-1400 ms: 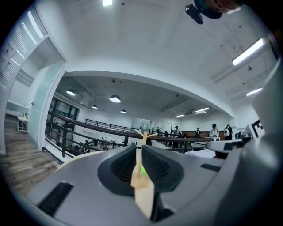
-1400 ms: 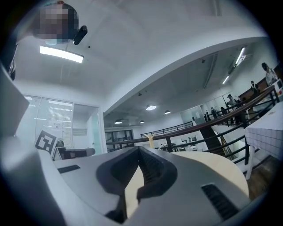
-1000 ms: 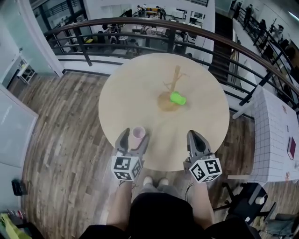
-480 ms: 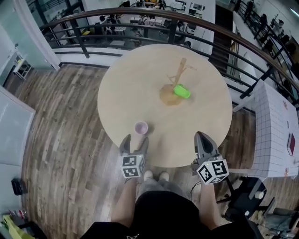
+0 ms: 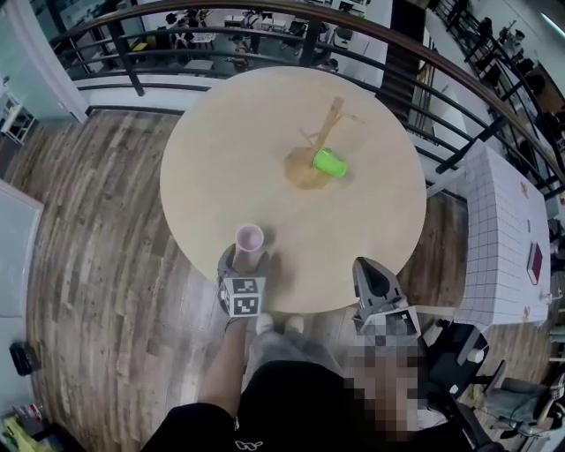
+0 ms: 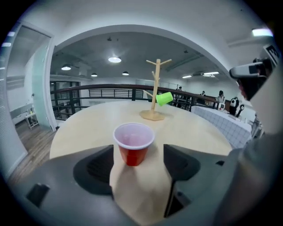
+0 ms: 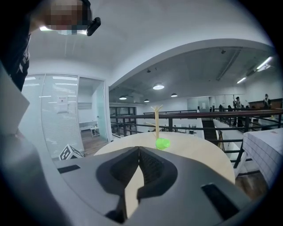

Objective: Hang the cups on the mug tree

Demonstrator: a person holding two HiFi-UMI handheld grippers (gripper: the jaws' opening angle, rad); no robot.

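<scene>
Red cup: upright on the desk, mouth up, pale inside. It stands between the tips of the left claw, a gap showing on each side.
Left claw: jaws spread wide and empty, neither pad touching the cup.
Right claw: jaws pressed together with nothing between them.
Mug tree: a pale wooden post with bare upper pegs on a round base. It is well ahead of both claws, past the red cup and slightly right of the left claw's line.
Green cup: hangs tilted on a low peg of the mug tree, on the side nearer the right claw.
In the way: bare desk top lies between the left claw and the mug tree; only the red cup stands in that line.
Surroundings: a dark railing curves behind the desk, beyond the tree. A white gridded table stands off to the right of the right claw. Wood floor lies left of the left claw.
Left hand pose: at the desk's near edge, the claw angled down and forward.
Right hand pose: just off the near edge beside the person's leg, the claw nearly level and facing the tree.
</scene>
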